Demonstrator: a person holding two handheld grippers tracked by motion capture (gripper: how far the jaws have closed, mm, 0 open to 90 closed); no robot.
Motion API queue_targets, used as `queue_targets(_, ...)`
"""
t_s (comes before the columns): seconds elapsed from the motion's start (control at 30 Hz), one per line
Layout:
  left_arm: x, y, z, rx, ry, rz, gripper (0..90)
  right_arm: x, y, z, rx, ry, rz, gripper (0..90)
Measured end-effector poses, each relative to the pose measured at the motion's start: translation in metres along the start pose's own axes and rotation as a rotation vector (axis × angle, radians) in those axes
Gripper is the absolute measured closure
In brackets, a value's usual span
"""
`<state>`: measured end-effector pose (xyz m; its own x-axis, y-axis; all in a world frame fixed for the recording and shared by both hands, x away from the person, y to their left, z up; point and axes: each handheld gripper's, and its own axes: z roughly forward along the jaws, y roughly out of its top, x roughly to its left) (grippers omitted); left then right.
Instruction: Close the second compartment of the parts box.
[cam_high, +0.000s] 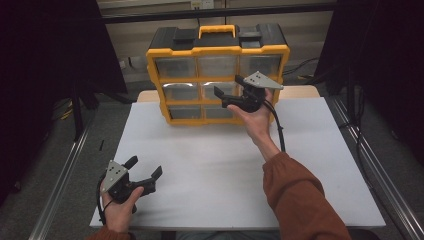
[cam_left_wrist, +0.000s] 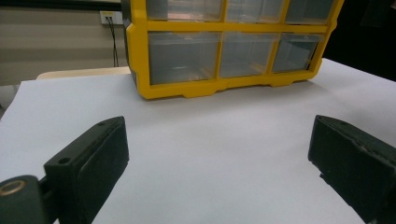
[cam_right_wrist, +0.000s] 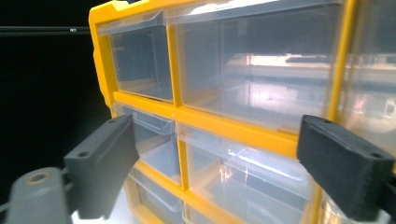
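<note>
On white table (cam_high: 210, 165), far edge, stands yellow drawer box (cam_high: 218, 75) w/ clear drawers, black top; beige wall behind, dark curtains both sides. Right gripper (cam_high: 227, 94) up at middle drawer row, jaws wide, nothing held. Left gripper (cam_high: 145, 170) low near front-left corner, wide open, empty.

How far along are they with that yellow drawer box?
Done: nothing I can point to; every clear drawer I can see in the yellow organizer sits flush and looks empty. In hand: the right gripper is up at the middle row of drawers, jaws open, gripping nothing. The left gripper waits open over the white table. Left: probably pulling a drawer out.
</note>
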<state>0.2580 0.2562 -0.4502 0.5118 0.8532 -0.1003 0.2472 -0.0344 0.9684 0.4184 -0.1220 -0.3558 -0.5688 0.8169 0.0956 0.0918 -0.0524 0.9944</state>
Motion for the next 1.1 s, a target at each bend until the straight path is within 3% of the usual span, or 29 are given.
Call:
queue_targets(0.07,0.000,0.000,-0.001,0.002,0.006,0.004,5.2,0.000,0.000,-0.005,0.001,-0.020,0.006,4.9)
queue_targets(0.3,0.000,0.000,0.000,0.003,-0.004,0.005,5.2,-0.001,-0.007,-0.021,-0.001,-0.015,0.021,0.0)
queue_targets(0.6,0.001,0.000,0.000,0.002,0.003,0.004,5.2,-0.001,-0.015,-0.042,-0.026,-0.020,0.002,0.7)
queue_targets(0.7,-0.001,0.000,0.000,-0.003,0.008,-0.002,5.2,0.000,-0.019,-0.050,-0.027,-0.053,-0.033,0.9)
queue_targets(0.9,0.001,0.000,-0.001,0.001,0.000,0.001,5.1,0.001,-0.023,-0.066,-0.024,-0.054,-0.016,1.2)
queue_targets(1.1,0.001,0.000,-0.001,-0.004,0.000,-0.002,5.1,0.001,-0.031,-0.081,0.002,-0.053,-0.029,1.2)
